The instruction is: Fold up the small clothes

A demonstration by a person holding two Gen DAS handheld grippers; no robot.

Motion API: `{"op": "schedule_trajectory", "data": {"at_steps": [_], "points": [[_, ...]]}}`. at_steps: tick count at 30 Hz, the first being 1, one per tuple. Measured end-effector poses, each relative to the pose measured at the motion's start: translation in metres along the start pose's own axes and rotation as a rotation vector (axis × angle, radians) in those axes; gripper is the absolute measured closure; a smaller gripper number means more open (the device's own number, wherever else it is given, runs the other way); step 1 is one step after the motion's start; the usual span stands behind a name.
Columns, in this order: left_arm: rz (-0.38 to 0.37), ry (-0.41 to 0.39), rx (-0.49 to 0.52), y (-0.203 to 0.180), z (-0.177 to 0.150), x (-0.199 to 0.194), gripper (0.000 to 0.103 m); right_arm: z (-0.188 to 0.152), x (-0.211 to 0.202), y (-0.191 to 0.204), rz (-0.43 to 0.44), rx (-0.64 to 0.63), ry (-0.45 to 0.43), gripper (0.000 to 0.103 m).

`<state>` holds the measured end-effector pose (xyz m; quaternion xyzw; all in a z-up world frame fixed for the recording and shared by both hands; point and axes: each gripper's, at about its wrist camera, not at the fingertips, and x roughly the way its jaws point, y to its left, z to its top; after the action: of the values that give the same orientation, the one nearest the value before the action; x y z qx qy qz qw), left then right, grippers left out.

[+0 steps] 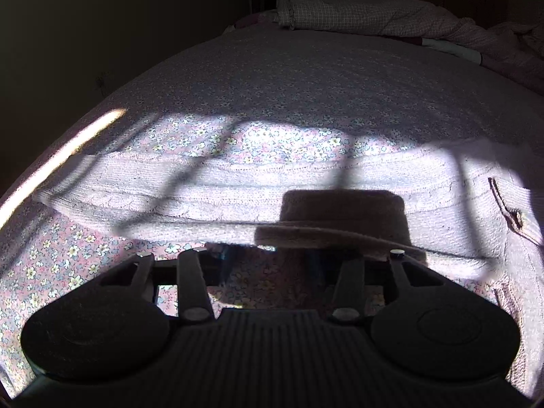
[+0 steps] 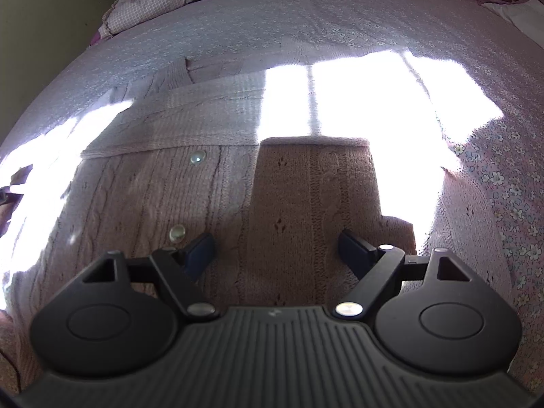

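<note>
A pale pink knit cardigan (image 1: pixel 238 183) lies spread on the bed, one sleeve stretched out to the left. Its near hem (image 1: pixel 340 234), in deep shadow, crosses just over the tips of my left gripper (image 1: pixel 268 255). The jaws stand apart, with floral sheet showing through the gap; the fingertips themselves are mostly hidden. In the right wrist view the cardigan (image 2: pixel 136 197) fills the middle, with two pearly buttons (image 2: pixel 198 157) along its front. My right gripper (image 2: pixel 277 250) hovers open over a folded-in knit panel (image 2: pixel 312 197), with a finger on each side and neither touching it.
The floral bed sheet (image 1: pixel 272 78) stretches away to a checked quilt (image 1: pixel 357 10) bunched at the far end. The bed edge (image 1: pixel 61 156) drops off at the left by a dark wall. White cloth (image 2: pixel 520 17) lies at the far right. Strong sun patches wash out parts.
</note>
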<state>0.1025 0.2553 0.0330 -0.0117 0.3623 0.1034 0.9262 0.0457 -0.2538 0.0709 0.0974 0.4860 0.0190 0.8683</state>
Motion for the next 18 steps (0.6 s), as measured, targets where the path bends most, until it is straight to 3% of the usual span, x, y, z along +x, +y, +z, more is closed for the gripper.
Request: {"op": "schedule_trajectory", "data": {"at_steps": [1,4,10,18], "points": [[0.007,-0.009,-0.006,-0.003,0.000,-0.001,0.081,0.000,0.000,0.000,0.001,0.001,-0.001,0.020],[0.003,-0.020,-0.053,-0.003,0.003,-0.005,0.095,-0.002,-0.003,0.000,0.011,0.003,-0.009,0.020],[-0.067,-0.142,-0.138,-0.005,0.016,-0.035,0.099,-0.003,-0.009,0.000,0.041,0.005,-0.036,0.021],[-0.180,-0.313,-0.144,-0.035,0.040,-0.087,0.099,0.000,-0.018,0.003,0.081,0.003,-0.081,0.022]]}}
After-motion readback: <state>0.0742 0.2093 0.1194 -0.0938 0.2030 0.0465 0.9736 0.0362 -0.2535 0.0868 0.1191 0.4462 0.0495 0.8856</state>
